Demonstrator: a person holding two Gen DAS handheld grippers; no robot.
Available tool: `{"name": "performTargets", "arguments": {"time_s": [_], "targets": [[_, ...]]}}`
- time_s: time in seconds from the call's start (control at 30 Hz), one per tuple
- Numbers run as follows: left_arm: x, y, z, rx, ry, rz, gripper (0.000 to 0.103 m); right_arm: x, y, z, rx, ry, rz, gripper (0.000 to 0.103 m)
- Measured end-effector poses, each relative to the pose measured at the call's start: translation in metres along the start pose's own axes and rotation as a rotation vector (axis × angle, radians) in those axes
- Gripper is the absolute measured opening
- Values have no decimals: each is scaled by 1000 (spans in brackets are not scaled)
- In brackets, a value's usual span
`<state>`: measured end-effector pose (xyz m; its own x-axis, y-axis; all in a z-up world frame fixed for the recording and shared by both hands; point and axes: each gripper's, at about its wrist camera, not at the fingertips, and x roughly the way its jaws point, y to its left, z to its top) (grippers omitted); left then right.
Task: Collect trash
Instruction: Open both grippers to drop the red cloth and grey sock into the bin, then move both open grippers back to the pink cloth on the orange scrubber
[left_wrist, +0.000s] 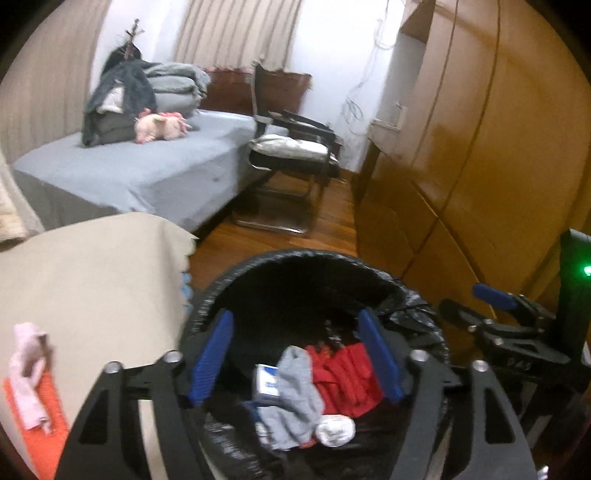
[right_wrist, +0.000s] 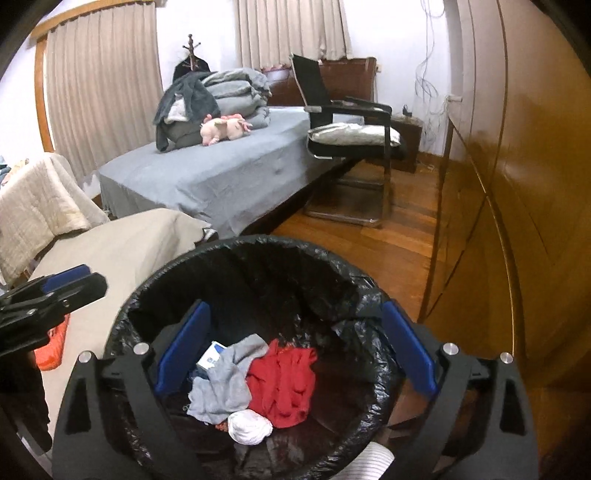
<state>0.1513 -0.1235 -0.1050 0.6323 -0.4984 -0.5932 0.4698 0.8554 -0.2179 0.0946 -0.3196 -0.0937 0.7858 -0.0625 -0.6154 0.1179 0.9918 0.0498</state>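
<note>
Two grippers, the left gripper (left_wrist: 295, 354) and the right gripper (right_wrist: 293, 347), hang over one black-lined trash bin (right_wrist: 207, 251), each with jaws spread wide and nothing between the pads. Four pieces lie inside: one red cloth (right_wrist: 284, 384), one grey cloth (right_wrist: 225, 384), one white wad (right_wrist: 249, 428), one small blue-and-white box (right_wrist: 212, 356).

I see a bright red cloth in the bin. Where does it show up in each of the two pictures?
Left wrist view: the red cloth lies low and right of centre, inside the black-lined bin.
Right wrist view: the red cloth sits just below centre, in the same bin.
Shared landmark: the grey cloth lies directly left of it in both.
</note>
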Motion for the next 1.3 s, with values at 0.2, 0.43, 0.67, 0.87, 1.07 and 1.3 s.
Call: {"name": "performTargets", "arguments": {"time_s": [0.2,0.43,0.67,0.87,1.07,1.3], "targets": [[-38,35,-5,-33,-43,104,84,-7,24,5,-11,-10,61,95],[-87,80,-24,-78,-72,252,87,-4,79,11,-66,-5,164,95],[-125,132,-50,-144,-71,405,87,4,142,8,-124,17,277,95],[-145,172,-68,-215,-80,489,87,19,197,6,-187,40,346,95],[-155,209,-78,-255,-88,555,87,45,251,11,-238,45,388,95],[-157,252,-82,-299,-89,604,87,80,316,12,-267,66,421,95]]}}
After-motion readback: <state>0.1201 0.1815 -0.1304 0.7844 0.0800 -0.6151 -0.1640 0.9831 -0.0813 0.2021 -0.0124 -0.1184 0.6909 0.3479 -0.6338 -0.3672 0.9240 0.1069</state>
